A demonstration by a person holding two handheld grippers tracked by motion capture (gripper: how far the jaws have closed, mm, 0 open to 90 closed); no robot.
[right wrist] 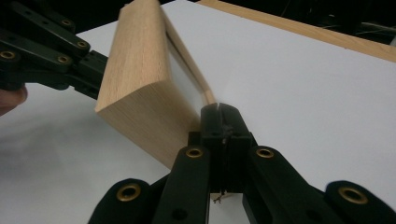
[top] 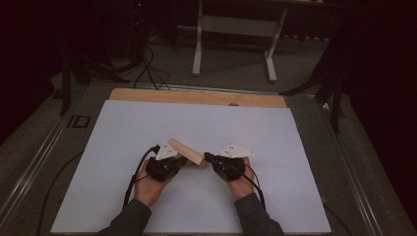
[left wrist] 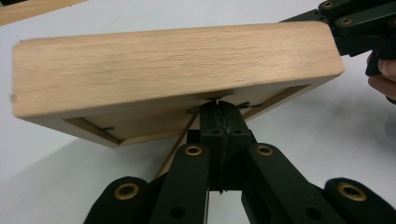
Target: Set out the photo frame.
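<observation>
A light wooden frame [top: 187, 151] is held tilted just above the white table sheet [top: 147, 123], between my two grippers. My left gripper [top: 184, 161] is shut on the frame's back edge, by small metal clips; in the left gripper view the frame [left wrist: 177, 65] spans the jaws [left wrist: 219, 109]. My right gripper [top: 206, 157] is shut on a thin strip at the frame's near corner [right wrist: 140, 70], jaws together [right wrist: 219, 112]. Each gripper also shows in the other's view, the right one [left wrist: 355, 23] and the left one [right wrist: 51, 51]. A pale panel sits inside the frame.
The white sheet lies on a wooden board whose far edge [top: 196, 97] shows. Beyond it stand a white table's legs [top: 233, 24], cables [top: 147, 69] and dark stands on the floor. Open sheet lies on all sides of the hands.
</observation>
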